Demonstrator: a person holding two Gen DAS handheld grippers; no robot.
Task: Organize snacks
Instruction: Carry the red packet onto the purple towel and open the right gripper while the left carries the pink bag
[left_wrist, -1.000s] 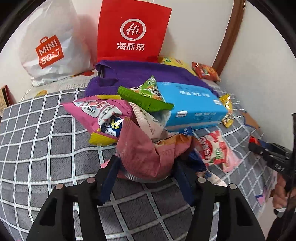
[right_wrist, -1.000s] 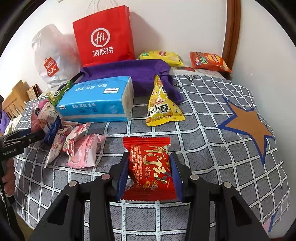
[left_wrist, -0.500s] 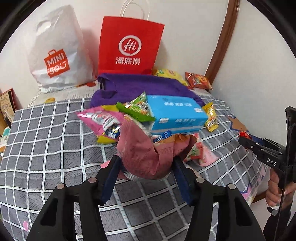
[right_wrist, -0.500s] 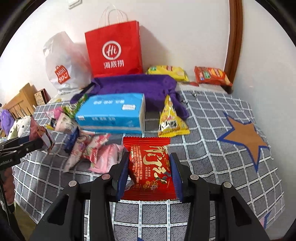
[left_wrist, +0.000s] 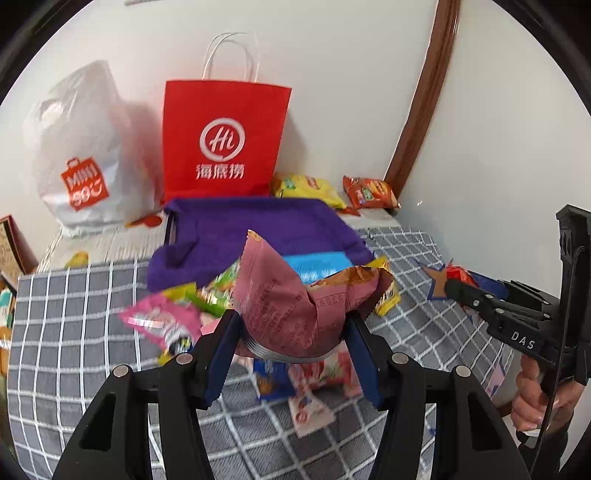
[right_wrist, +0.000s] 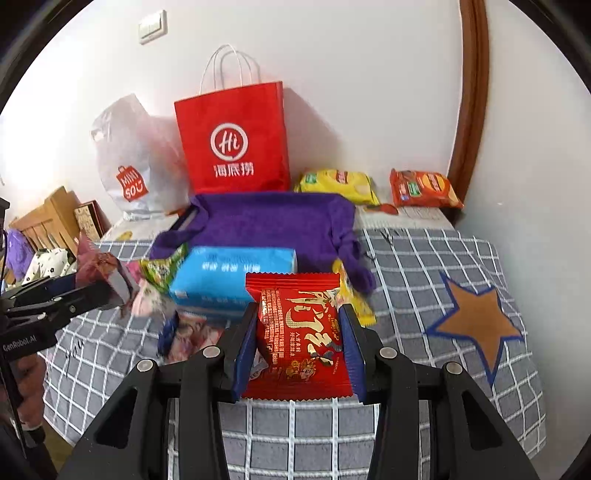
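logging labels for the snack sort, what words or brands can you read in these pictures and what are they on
"Hi" over three Chinese characters: red paper bag
"MINI SO": white plastic bag
"DAS": right gripper
"GenRobot.AI": left gripper
Large Chinese characters: red snack packet, not legible to me
Pink packet, blue box and chip bags: too small or blurred

A: How many bags are standing behind the purple cloth (right_wrist: 273, 221)?
B: Two: one red paper bag (right_wrist: 232, 142), one white plastic bag (right_wrist: 129, 162).
A: Packets lying right of the red paper bag?
B: Two: one yellow packet (right_wrist: 338, 184), one orange packet (right_wrist: 423, 188).
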